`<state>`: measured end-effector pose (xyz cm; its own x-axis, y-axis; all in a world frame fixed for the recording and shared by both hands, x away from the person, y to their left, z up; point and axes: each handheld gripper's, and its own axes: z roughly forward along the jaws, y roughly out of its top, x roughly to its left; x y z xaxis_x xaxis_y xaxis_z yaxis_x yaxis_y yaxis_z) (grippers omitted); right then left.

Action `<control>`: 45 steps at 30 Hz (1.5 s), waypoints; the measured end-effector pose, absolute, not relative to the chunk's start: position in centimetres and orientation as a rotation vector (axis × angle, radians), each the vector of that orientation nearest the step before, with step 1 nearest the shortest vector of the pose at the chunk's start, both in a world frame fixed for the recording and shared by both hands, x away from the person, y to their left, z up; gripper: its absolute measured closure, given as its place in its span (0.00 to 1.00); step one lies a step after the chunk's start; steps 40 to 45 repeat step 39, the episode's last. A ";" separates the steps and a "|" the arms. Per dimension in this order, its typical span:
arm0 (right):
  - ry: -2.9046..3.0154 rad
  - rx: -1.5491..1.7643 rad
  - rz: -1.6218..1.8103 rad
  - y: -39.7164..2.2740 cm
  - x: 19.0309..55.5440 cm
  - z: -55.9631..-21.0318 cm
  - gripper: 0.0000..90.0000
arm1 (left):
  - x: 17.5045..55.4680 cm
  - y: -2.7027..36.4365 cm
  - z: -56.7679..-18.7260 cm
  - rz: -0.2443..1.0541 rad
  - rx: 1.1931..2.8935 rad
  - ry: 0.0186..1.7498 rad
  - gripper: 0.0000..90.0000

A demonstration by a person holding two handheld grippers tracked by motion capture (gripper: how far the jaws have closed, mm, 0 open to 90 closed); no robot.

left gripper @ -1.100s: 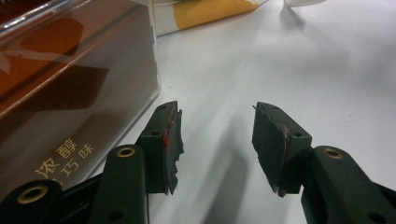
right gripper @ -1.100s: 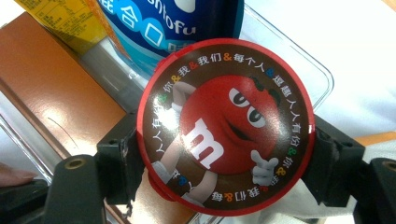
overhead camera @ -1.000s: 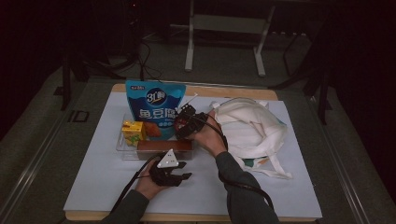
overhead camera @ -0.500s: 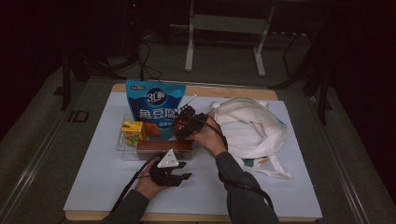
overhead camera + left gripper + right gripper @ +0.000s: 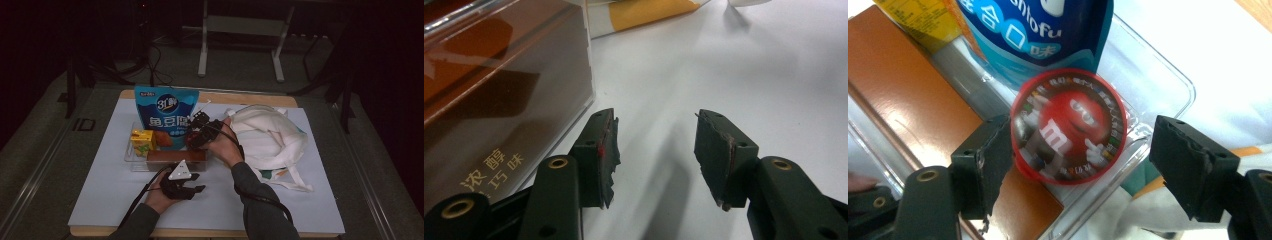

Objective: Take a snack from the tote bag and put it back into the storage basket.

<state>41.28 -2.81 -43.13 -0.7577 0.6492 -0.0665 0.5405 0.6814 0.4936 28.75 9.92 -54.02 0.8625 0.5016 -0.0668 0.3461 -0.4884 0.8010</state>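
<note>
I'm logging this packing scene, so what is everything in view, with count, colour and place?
Snack pouch: one, blue, standing at the tray's far side.
Juice carton: one, yellow, in the tray's left end.
Chocolate box: one, brown, along the tray's near side.
Candy tub: one, red lid, between the right gripper's jaws, over the tray's corner.
Tray: one, clear plastic, mid-table.
Cloth bag: one, cream, right of the tray.
Table cover: one, white.
Left gripper: black, jaws open and empty, near the chocolate box.
Right gripper: black, jaws open, left jaw against the tub.
</note>
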 end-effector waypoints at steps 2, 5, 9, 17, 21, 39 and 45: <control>2.651 0.949 0.668 -2.9 41.3 -42.9 0.28 | 28.7 9.9 -54.0 0.218 2.131 0.614 0.56; 2.649 0.950 0.674 -3.0 41.2 -42.6 0.28 | 28.8 9.9 -54.0 0.216 2.132 0.614 0.56; 2.654 0.949 0.691 -3.1 41.2 -42.4 0.31 | 28.8 9.9 -54.0 0.215 2.130 0.615 0.56; 2.646 0.940 0.715 -3.3 41.0 -41.8 0.38 | 28.8 9.9 -54.0 0.216 2.129 0.616 0.56; 2.647 0.932 0.733 -3.6 41.0 -41.5 0.42 | 28.8 9.9 -54.0 0.216 2.129 0.616 0.56; 2.627 0.923 0.753 -5.3 40.7 -40.9 0.47 | 28.8 9.9 -54.0 0.215 2.131 0.617 0.56; 2.627 0.923 0.753 -5.3 40.7 -40.9 0.47 | 28.8 9.9 -54.0 0.215 2.131 0.617 0.56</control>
